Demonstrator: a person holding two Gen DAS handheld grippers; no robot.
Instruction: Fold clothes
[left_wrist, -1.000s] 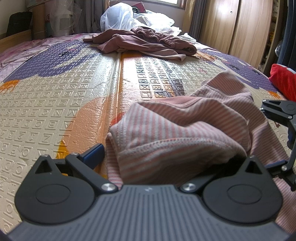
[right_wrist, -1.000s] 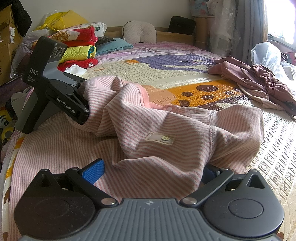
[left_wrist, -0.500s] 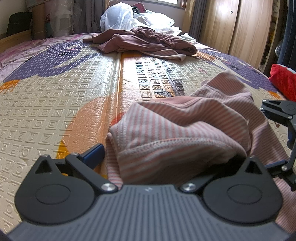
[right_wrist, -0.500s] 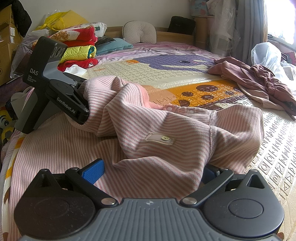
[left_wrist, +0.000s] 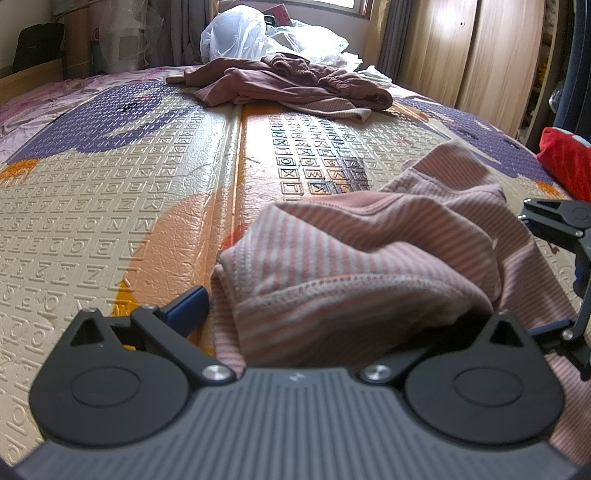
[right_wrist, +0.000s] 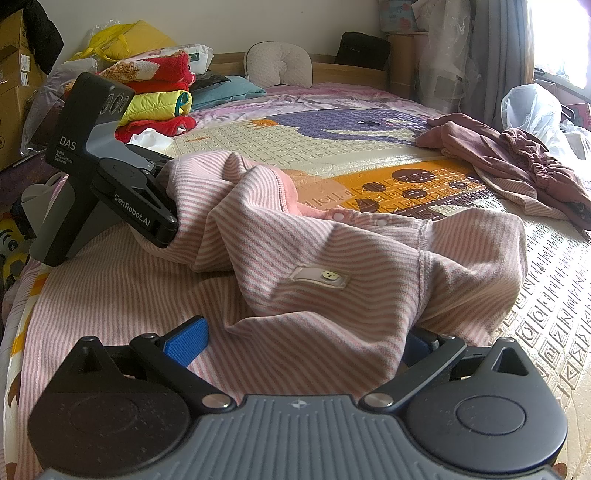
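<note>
Your left hand-held gripper (left_wrist: 332, 310) and right hand-held gripper (right_wrist: 306, 336) both stand spread wide, with the striped garment (right_wrist: 332, 251) bunched between their fingers, lower centre of each frame, on the play mat (left_wrist: 110, 192).

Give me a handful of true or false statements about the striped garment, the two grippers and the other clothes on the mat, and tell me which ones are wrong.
1. The pink-and-white striped garment lies bunched on the embossed letter-pattern foam mat. True.
2. The left gripper is hanging clear of the striped garment. False: striped cloth sits between its fingers.
3. A crumpled mauve garment lies farther along the mat. True.
4. The striped garment is already folded into a neat square. False: it is rumpled, with snaps showing.
5. The right gripper has striped cloth draped between its blue-padded fingers. True.
</note>
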